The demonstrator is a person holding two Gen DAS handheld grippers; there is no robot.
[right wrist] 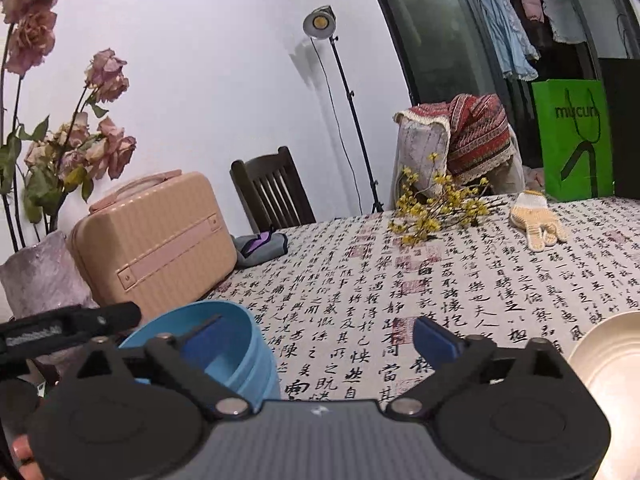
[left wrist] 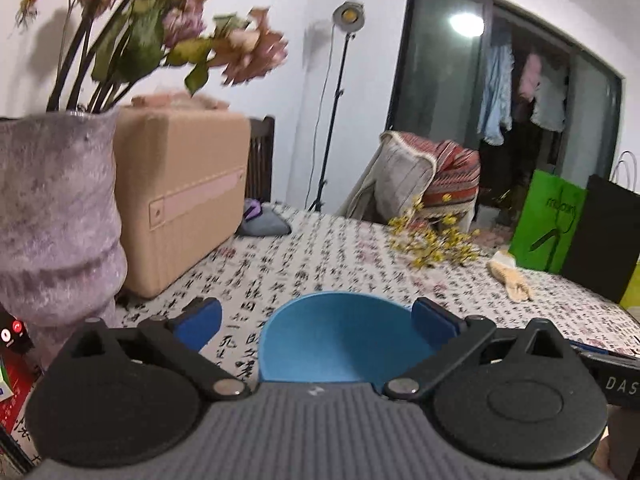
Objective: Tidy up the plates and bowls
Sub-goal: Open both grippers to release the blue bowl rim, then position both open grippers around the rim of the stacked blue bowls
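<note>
A blue bowl (left wrist: 340,344) stands upright on the script-printed tablecloth (left wrist: 320,260), right in front of my left gripper (left wrist: 316,322). Its jaws stand wide open: the right pad (left wrist: 434,324) sits at the bowl's right rim and the left pad (left wrist: 198,322) is well apart from it. In the right wrist view the blue bowl (right wrist: 240,360) is low on the left, its wall banded like a stack. My right gripper (right wrist: 320,340) is open, with its left pad (right wrist: 204,340) over the bowl's mouth and its right pad over bare cloth. A white plate (right wrist: 612,360) lies at the right edge.
A purple vase (left wrist: 52,216) with dried flowers and a tan case (left wrist: 180,200) stand close on the left. Yellow flower sprigs (right wrist: 436,208), a knitted glove (right wrist: 538,222), a grey pouch (right wrist: 260,246) and a green bag (right wrist: 572,140) lie farther back. A dark chair (right wrist: 272,192) stands behind the table.
</note>
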